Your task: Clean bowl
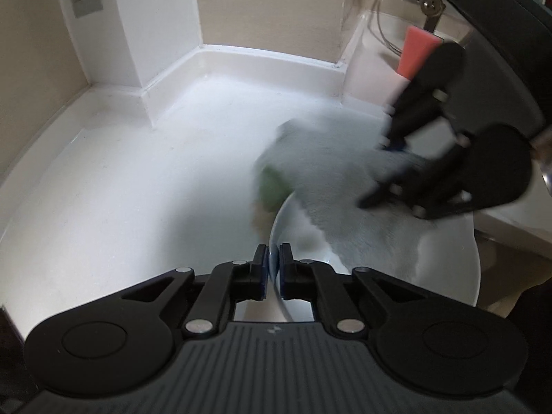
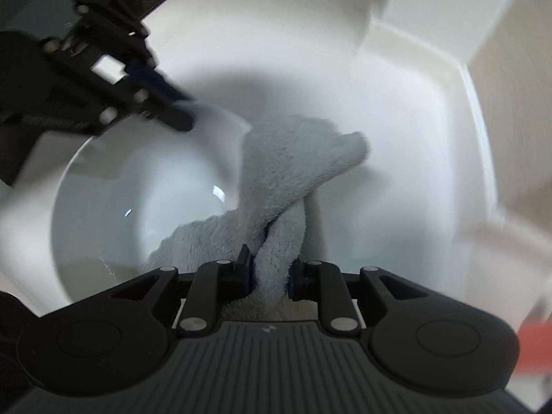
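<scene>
- Left wrist view: the left gripper (image 1: 275, 269) has its fingers clenched on the near rim of the white bowl (image 1: 459, 258), which stands on the white worktop (image 1: 120, 179) near the right side. The right gripper (image 1: 383, 172) comes from the far right and presses a grey cloth (image 1: 331, 169) over the bowl. A green thing (image 1: 272, 189), blurred, lies just beside the far rim.
- Right wrist view: the right gripper (image 2: 269, 272) is grasping the grey cloth (image 2: 286, 162) between its fingers; the cloth hangs across the right rim of the bowl (image 2: 103, 179), and the left gripper (image 2: 179, 110) holds the far rim.
- The step in hand seems to be the wiping. The next move probably calls for a steady hold of the bowl while the cloth sweeps inside.
</scene>
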`<state>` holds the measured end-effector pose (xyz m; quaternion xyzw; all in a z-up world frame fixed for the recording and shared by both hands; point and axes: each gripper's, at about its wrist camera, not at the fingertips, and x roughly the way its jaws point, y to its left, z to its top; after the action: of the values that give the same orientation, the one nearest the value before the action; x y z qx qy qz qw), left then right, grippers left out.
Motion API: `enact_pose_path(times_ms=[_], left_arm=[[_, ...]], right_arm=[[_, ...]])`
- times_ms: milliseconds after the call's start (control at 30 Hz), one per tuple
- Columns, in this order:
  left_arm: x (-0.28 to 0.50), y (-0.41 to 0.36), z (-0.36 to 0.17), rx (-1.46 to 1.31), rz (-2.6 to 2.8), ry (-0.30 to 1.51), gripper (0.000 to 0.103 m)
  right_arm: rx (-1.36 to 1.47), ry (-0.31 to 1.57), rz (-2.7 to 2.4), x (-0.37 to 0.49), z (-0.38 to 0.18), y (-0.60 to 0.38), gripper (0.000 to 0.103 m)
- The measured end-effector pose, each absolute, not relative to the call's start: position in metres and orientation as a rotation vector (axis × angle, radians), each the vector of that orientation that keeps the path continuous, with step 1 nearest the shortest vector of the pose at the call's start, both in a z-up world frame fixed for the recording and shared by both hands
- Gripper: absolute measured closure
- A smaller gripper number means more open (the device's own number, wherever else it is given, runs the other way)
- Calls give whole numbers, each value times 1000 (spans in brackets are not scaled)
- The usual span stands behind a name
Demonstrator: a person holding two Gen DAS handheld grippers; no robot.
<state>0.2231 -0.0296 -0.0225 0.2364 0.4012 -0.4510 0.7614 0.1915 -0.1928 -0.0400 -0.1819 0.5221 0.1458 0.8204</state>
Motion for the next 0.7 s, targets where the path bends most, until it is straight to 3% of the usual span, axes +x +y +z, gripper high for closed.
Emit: enact_pose_path(times_ms=[200,433,700], left_arm=[[216,-16,-26,402,-887,873,101],[209,-15,-28,361,-826,846,99],[208,-7,-26,390,-904,833,99]], right_arm=[[-485,1074,387,213,-39,-178,84],[-34,1241,96,187,-46,-204,86],[76,1193,44,165,-52,-202,88]])
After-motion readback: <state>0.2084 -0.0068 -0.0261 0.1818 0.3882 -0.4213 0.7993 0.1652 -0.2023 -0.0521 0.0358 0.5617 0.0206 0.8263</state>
